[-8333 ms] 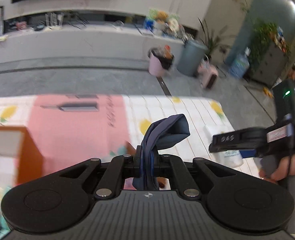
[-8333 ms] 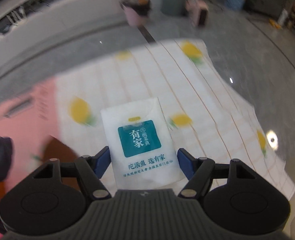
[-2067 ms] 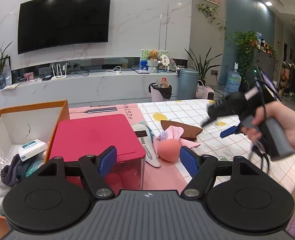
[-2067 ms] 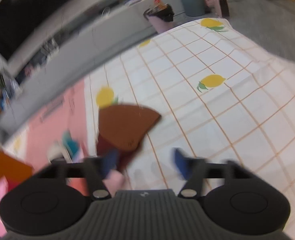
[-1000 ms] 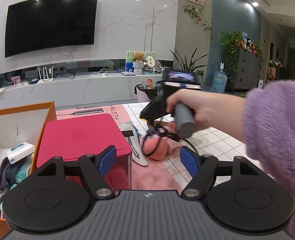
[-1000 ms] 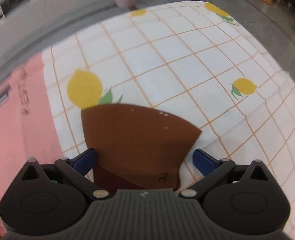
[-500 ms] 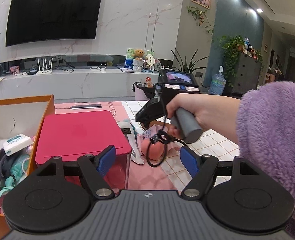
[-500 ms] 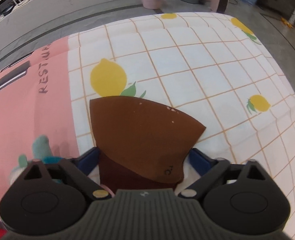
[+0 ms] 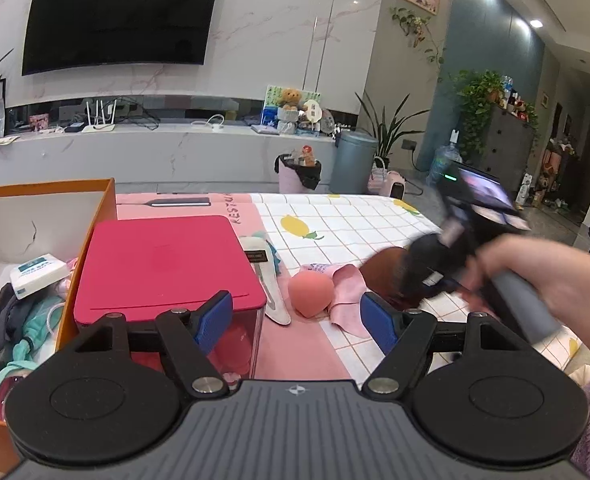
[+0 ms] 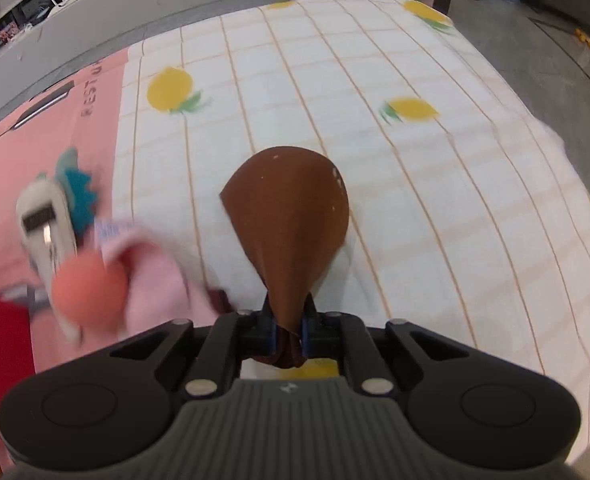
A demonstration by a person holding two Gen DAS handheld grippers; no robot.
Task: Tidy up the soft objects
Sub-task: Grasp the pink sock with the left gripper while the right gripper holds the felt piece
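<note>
1. Brown cloth [image 10: 291, 236] was pinched at one end, fanning forward above the lemon-print tablecloth.
2. Pink cloth [image 10: 155, 280] lay crumpled beside a peach-coloured ball [image 10: 89, 292].

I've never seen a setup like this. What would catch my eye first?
Probably the brown cloth, pinched at its near end in the right hand-held gripper over the lemon-print tablecloth. Next, the bright red lidded box beside an open orange box, behind the open left hand-held gripper.
</note>
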